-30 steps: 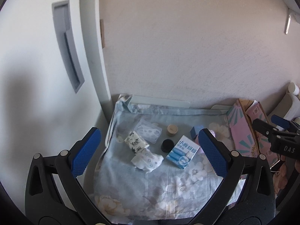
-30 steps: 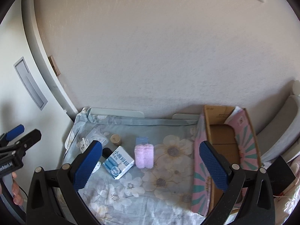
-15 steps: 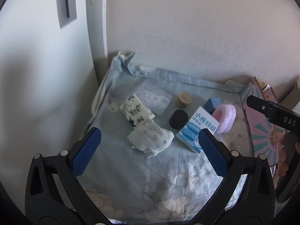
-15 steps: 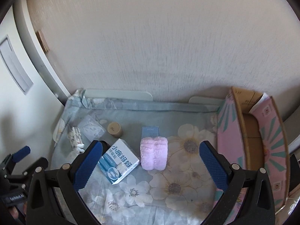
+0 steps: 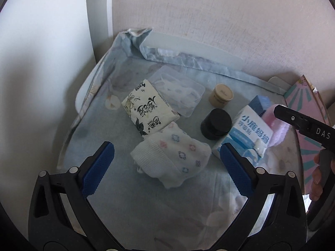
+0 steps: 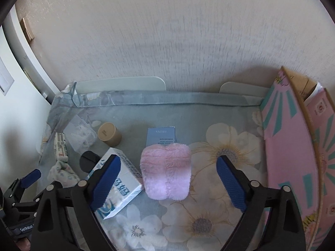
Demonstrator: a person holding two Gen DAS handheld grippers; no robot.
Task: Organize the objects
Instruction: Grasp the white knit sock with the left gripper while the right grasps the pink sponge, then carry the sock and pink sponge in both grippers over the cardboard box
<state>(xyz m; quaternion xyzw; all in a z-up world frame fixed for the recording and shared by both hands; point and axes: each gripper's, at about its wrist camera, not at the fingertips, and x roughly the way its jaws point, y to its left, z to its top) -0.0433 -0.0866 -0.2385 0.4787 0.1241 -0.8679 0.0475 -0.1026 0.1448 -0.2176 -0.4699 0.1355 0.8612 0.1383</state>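
Observation:
My left gripper [image 5: 166,167] is open, its jaws to either side of a folded white cloth with small flower prints [image 5: 173,159], above it. Behind lie a tissue pack [image 5: 148,108], a clear plastic packet [image 5: 178,92], a tan jar [image 5: 220,95], a black cap [image 5: 216,123] and a blue-white carton [image 5: 249,133]. My right gripper [image 6: 167,182] is open above a fluffy pink roll [image 6: 166,171], with the carton [image 6: 119,186] under its left finger and a small blue box [image 6: 160,136] behind the roll.
Everything lies on a floral blue cloth [image 6: 209,219] over a table against a wall. An open pink cardboard box [image 6: 293,146] stands at the right edge. A white cabinet side [image 5: 41,62] borders the left.
Both grippers have moved forward and down toward the table. The objects now look larger and closer. Nothing has been taken hold of.

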